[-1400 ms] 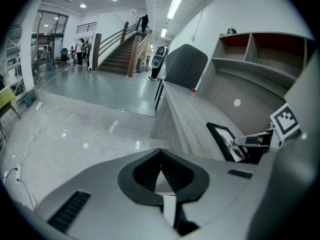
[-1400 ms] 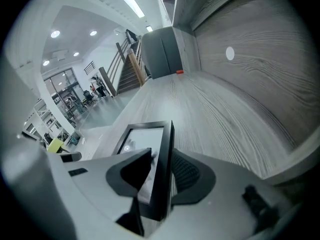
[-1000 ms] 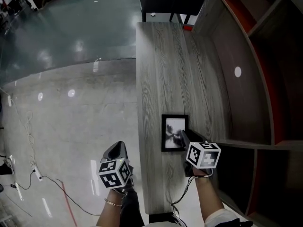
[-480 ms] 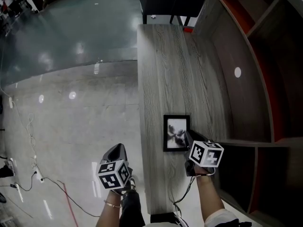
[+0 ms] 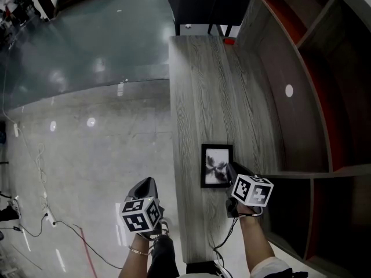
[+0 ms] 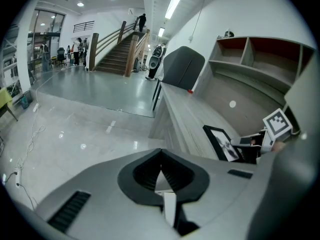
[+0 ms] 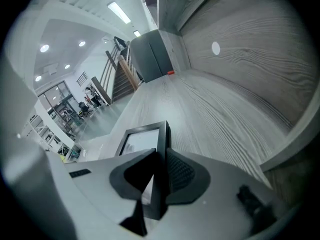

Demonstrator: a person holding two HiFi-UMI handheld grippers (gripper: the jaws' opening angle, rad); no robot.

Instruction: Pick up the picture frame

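Since a second ago, the right hand-held gripper (image 5: 227, 169) has been closing its jaws, which now pinch the right edge of the picture frame (image 5: 216, 164). The frame lies on the grey counter (image 5: 208, 86), towards its near end. The left hand-held gripper (image 5: 145, 185) hangs beside the counter over the floor (image 5: 87, 143), jaws together and empty.

a grey wood-grain bench (image 5: 208, 97) has a small red thing (image 5: 229, 40) at its far right corner, a dark chair (image 5: 208, 2) beyond. curved shelving (image 5: 313, 97) lines its right edge; cables (image 5: 40, 213) cross the floor (image 5: 87, 143).
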